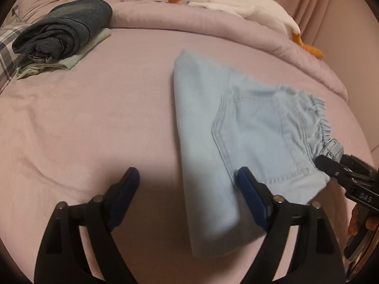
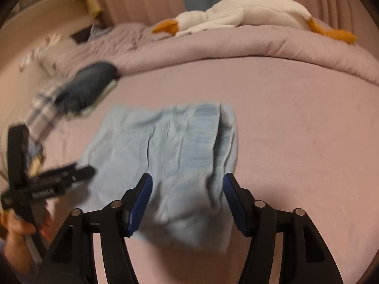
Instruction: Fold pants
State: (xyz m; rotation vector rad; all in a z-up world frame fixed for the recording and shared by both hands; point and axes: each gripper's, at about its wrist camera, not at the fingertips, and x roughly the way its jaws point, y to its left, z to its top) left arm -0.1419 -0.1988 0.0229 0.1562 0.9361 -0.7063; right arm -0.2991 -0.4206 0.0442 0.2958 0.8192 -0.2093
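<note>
While the light blue pants [image 1: 213,127] lie folded into a compact bundle on the pink bed sheet [image 1: 94,118], both sets of tongs hover over their near edge with nothing pinched. The left gripper [image 1: 187,179] stands wide apart — one blue pad over bare sheet, the other over the denim beside the back pocket, and I cannot tell whether it touches the cloth. The right gripper [image 2: 187,187] is parted too, its pads either side of a blurred fold of the pants [image 2: 170,156], not pressing on it. From the left camera, the right tool's black tip sits just by the frayed waistband end.

Farther back, at the left, a dark grey folded garment [image 1: 64,30] rests on a pale green one [image 1: 71,61], next to plaid fabric [image 1: 7,47]. A white plush goose [image 1: 236,2] with an orange beak lies along the rolled pink comforter [image 1: 213,28] — well apart from the pants.
</note>
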